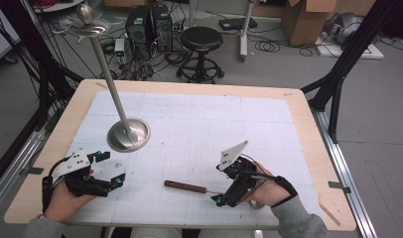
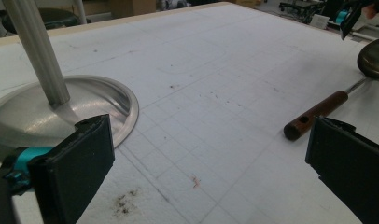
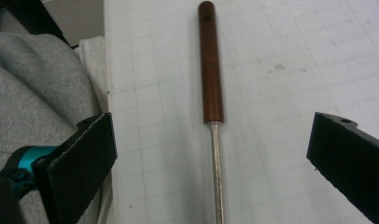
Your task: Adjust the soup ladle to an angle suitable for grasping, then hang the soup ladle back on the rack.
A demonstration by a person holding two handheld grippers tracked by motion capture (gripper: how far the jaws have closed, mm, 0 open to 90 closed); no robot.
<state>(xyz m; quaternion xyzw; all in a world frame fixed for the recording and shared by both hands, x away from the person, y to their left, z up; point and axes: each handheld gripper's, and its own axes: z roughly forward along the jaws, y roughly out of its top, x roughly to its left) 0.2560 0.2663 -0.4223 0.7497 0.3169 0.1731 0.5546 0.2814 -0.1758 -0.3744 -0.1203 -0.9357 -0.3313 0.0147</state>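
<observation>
A ladle with a brown wooden handle [image 1: 184, 186] lies flat on the white gridded mat [image 1: 199, 124] near the front edge. In the right gripper view the handle [image 3: 211, 65] points away and its thin metal shaft [image 3: 216, 154] runs down between the jaws without touching them. My right gripper [image 1: 222, 188] hovers open over that shaft. In the left gripper view the handle [image 2: 318, 114] lies to the right and the ladle's metal bowl [image 2: 374, 58] beyond it. My left gripper [image 1: 112, 168] stands open at the front left, with nothing between its jaws.
A metal stand with a round base [image 1: 128, 134] and a tall leaning pole [image 1: 107, 74] rises just beyond my left gripper; its base [image 2: 38, 112] is close to the left jaw. Grey clothing [image 3: 29, 93] lies past the mat's near edge.
</observation>
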